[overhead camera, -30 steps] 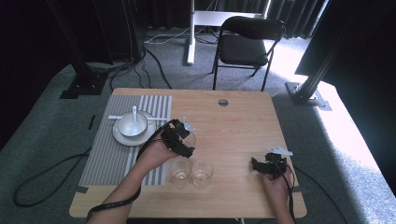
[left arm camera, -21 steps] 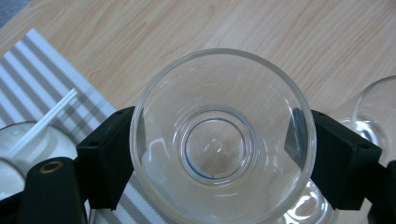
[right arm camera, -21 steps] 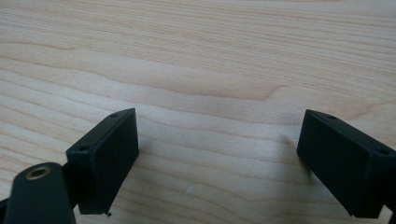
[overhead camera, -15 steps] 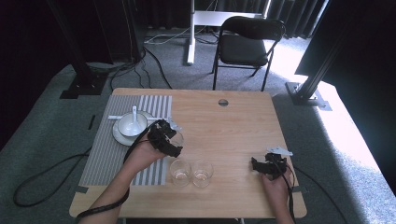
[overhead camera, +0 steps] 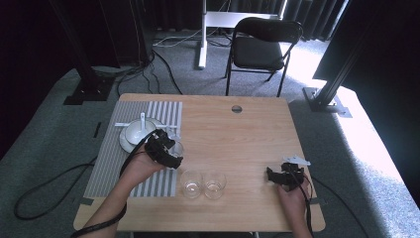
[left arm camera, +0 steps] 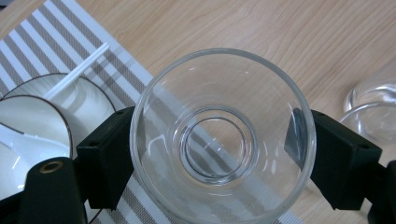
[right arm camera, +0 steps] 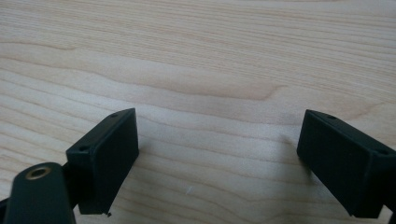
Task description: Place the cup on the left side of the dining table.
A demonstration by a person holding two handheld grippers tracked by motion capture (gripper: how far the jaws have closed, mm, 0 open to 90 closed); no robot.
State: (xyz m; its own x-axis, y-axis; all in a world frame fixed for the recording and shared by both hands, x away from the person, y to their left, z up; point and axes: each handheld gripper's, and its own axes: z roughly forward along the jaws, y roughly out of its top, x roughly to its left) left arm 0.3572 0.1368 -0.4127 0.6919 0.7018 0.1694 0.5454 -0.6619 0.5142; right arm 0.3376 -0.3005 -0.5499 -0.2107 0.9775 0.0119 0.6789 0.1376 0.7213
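My left gripper [overhead camera: 166, 151] is shut on a clear glass tumbler [overhead camera: 177, 147], its black pads pressing the rim from both sides. In the left gripper view I look down into the tumbler [left arm camera: 219, 140], which hangs over the right edge of a grey-and-white striped placemat [left arm camera: 60, 42]. Two more clear glasses [overhead camera: 190, 183] [overhead camera: 215, 185] stand side by side near the table's front edge. My right gripper [overhead camera: 278, 177] rests low at the front right. Its jaws [right arm camera: 217, 158] stand wide apart over bare wood with nothing between them.
A white bowl [overhead camera: 136, 131] with a spoon sits on a saucer on the placemat [overhead camera: 106, 168], just left of the held tumbler. A thin white stick [left arm camera: 74, 72] lies beside it. The wooden table [overhead camera: 237, 134] has a round cable hole [overhead camera: 236, 109]; a black chair [overhead camera: 260, 47] stands behind.
My left gripper has carried the tumbler leftward, from over bare wood to the placemat's right edge near the bowl. The right gripper has stayed put.
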